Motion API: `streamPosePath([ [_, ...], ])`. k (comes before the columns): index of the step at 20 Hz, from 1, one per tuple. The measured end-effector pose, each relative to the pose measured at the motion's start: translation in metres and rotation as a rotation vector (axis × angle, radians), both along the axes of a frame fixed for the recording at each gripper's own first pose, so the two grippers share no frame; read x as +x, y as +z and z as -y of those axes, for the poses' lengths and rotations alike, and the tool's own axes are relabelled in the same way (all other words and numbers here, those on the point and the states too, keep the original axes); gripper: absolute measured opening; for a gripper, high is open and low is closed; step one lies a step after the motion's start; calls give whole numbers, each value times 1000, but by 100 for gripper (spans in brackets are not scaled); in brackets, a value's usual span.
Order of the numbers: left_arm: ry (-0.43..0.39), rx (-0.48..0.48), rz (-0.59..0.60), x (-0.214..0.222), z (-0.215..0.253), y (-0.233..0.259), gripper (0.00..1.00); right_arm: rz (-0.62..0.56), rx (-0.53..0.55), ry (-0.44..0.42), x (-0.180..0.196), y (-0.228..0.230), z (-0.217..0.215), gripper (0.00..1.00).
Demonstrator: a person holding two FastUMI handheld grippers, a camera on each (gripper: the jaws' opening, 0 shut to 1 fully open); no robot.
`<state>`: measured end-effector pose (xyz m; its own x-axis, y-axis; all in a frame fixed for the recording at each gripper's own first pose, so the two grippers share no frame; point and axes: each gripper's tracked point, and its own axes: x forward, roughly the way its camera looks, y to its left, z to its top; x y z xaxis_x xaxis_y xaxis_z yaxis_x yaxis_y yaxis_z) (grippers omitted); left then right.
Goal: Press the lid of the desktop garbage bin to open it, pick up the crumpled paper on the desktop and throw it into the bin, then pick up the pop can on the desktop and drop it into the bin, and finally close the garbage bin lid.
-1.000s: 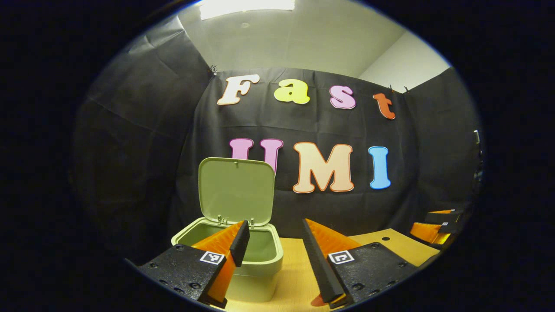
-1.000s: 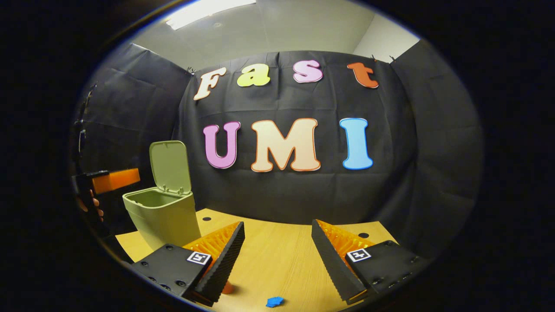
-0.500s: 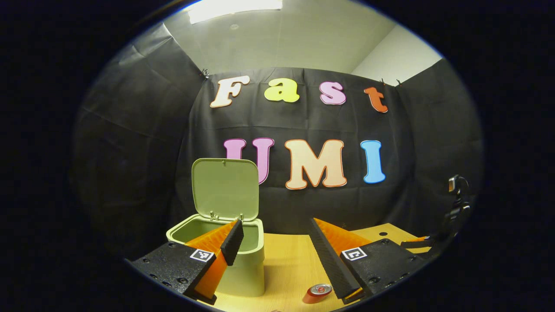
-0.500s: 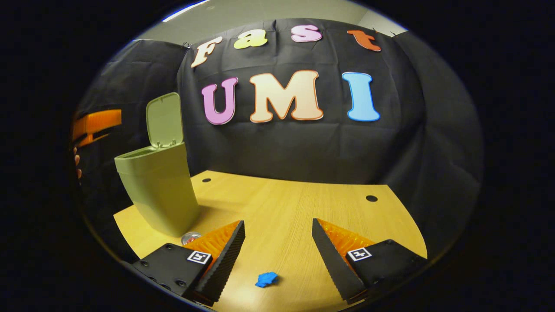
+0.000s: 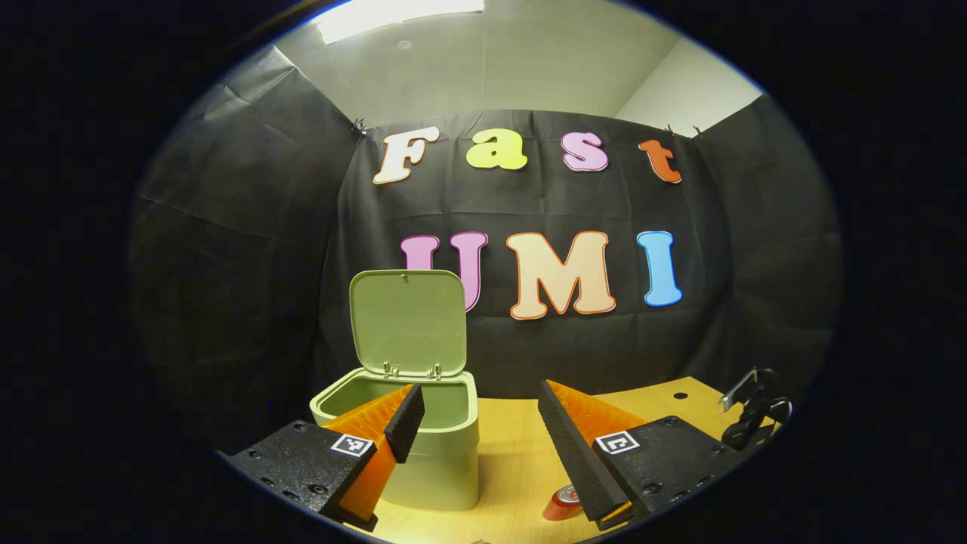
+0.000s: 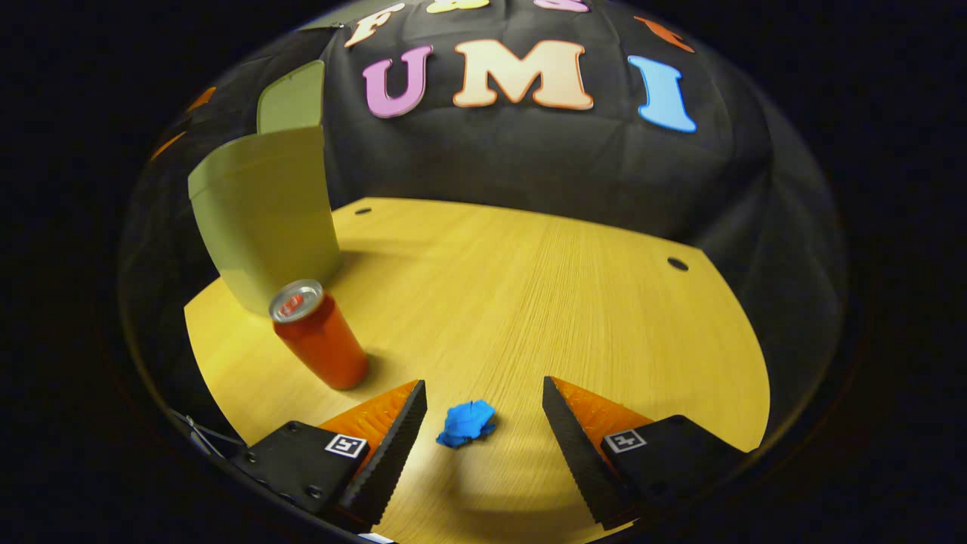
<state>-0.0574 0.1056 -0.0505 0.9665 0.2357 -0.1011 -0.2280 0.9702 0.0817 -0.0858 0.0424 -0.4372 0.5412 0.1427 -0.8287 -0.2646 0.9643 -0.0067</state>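
The green bin (image 5: pixel 434 453) stands on the wooden desk with its lid (image 5: pixel 408 321) raised upright. My left gripper (image 5: pixel 480 408) hovers open above and in front of the bin, nothing between its fingers. A red pop can (image 5: pixel 563 502) peeks out beside its right finger. In the right gripper view the bin (image 6: pixel 264 215) is at the left, the pop can (image 6: pixel 321 340) stands upright in front of it, and a blue crumpled paper (image 6: pixel 464 423) lies on the desk between the fingers of my open right gripper (image 6: pixel 483 412), which is tilted down over it.
The wooden desk (image 6: pixel 529 295) has two small round holes near its back edge, against the black cloth wall. A dark metal clip-like object (image 5: pixel 752 412) shows at the right of the left gripper view.
My right gripper has tilted down and come lower toward the desk, bringing the blue paper up between its fingers and the can into view. The left gripper has shifted only slightly.
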Motion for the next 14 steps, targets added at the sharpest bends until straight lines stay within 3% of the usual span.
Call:
streamPosePath([
  [3,1,22,-12,-4,-7,-1,92,-68,-4,-22,-14,-19,4,95],
  [4,1,27,-16,-4,-8,-2,91,-81,2,-23,-17,-23,3,89],
  [5,1,30,-21,-6,-10,-4,92,-95,11,-21,-21,-26,2,75],
  [6,2,30,-27,-7,-11,-6,91,-110,17,-19,-24,-28,0,72],
  [8,5,25,-34,-8,-14,-9,92,-115,17,-25,-24,-32,-4,40],
  [9,6,22,-37,-9,-15,-10,91,-120,34,-27,-25,-31,-7,19],
  [14,3,2,-25,-9,-19,-7,91,8,67,-15,8,8,-21,5],
])
